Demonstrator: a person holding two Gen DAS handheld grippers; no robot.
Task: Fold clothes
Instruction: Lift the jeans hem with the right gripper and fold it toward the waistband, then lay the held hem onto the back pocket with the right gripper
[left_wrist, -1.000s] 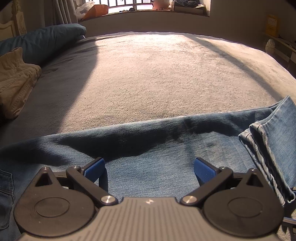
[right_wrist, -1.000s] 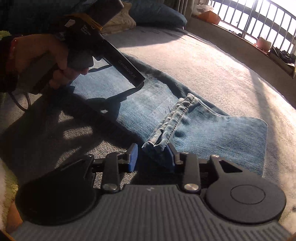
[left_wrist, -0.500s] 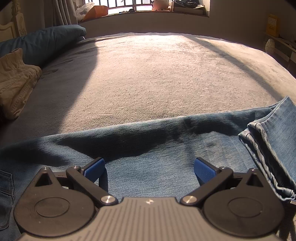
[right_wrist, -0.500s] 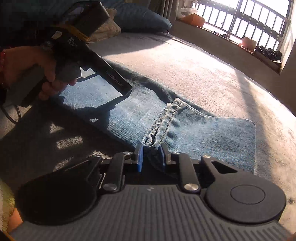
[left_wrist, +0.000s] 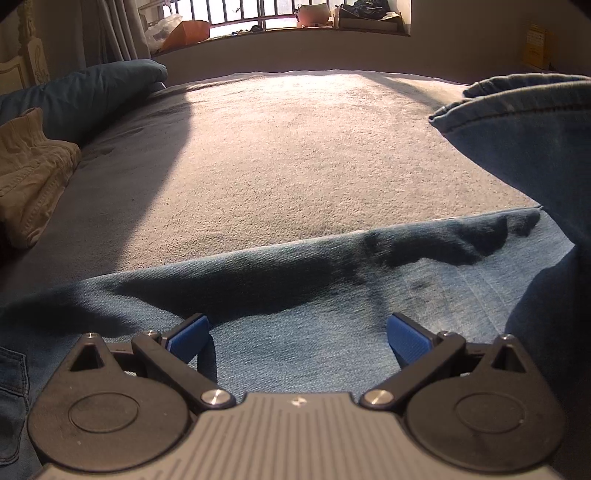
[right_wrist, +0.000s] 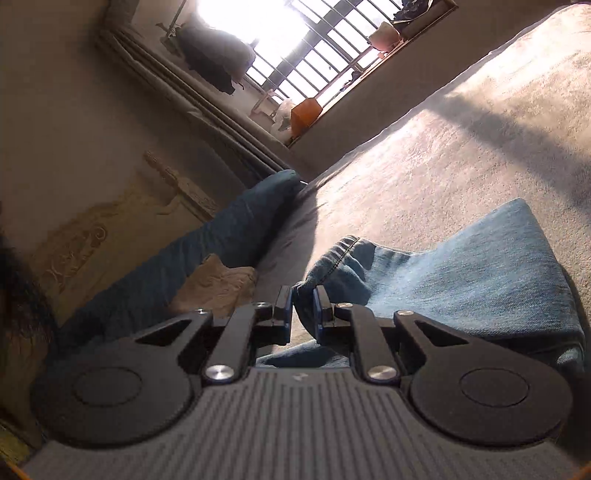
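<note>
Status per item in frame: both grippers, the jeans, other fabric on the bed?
Left gripper: open, hovering over the flat denim.
Right gripper: closing on the hem, denim between its pads.
Blue denim jeans: one part flat on the bed, leg end lifted.
Beige folded garment: lying near the pillow.
Dark blue pillow: lying at the head.

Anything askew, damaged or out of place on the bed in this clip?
Nothing stands out. The jeans lie on the bed, their hem end lifted in the closing right gripper; the left gripper is open.
</note>
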